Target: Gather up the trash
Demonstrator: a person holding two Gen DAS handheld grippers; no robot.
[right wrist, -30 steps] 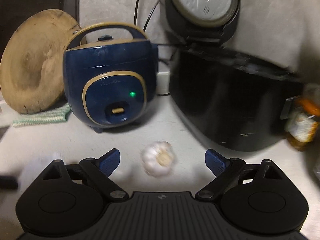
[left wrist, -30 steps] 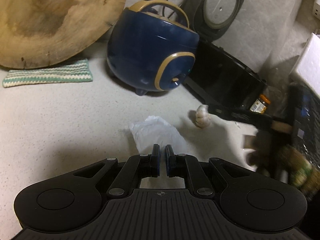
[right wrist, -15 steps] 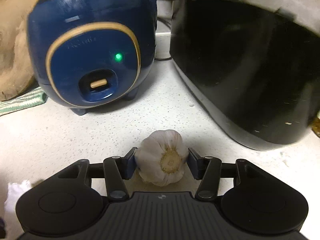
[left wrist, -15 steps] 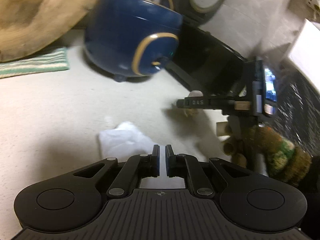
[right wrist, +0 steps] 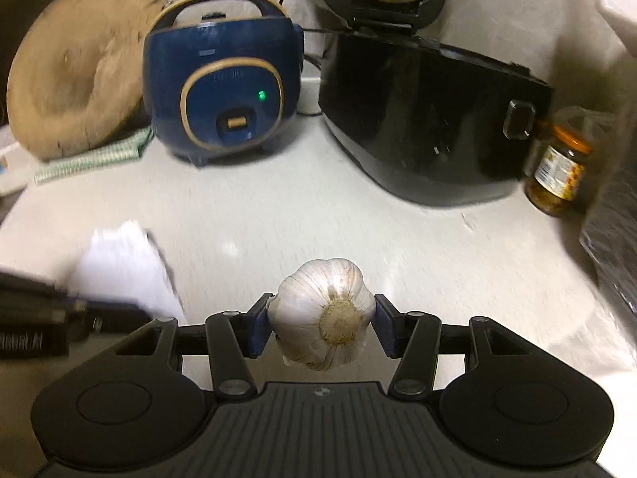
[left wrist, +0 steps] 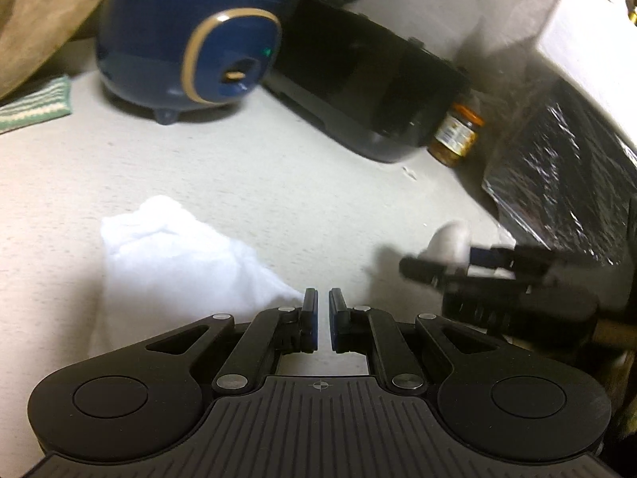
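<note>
My right gripper (right wrist: 322, 326) is shut on a white garlic bulb (right wrist: 324, 314) and holds it above the pale counter. It shows from the side in the left wrist view (left wrist: 458, 263), with the garlic bulb (left wrist: 450, 241) between its fingers. A crumpled white tissue (left wrist: 175, 251) lies on the counter just left of and ahead of my left gripper (left wrist: 323, 310), whose jaws are nearly together with nothing between them. The tissue also shows at the left of the right wrist view (right wrist: 123, 267).
A blue rice cooker (right wrist: 223, 91) and a black cooker with its lid up (right wrist: 430, 119) stand at the back. A round wooden board (right wrist: 75, 67) leans at the far left over a striped cloth (right wrist: 91, 157). A jar (right wrist: 559, 171) and a dark foil bag (left wrist: 565, 167) sit at the right.
My right gripper closed on the garlic bulb and lifted it back off the counter. My left gripper swung right, so the tissue now lies to its left.
</note>
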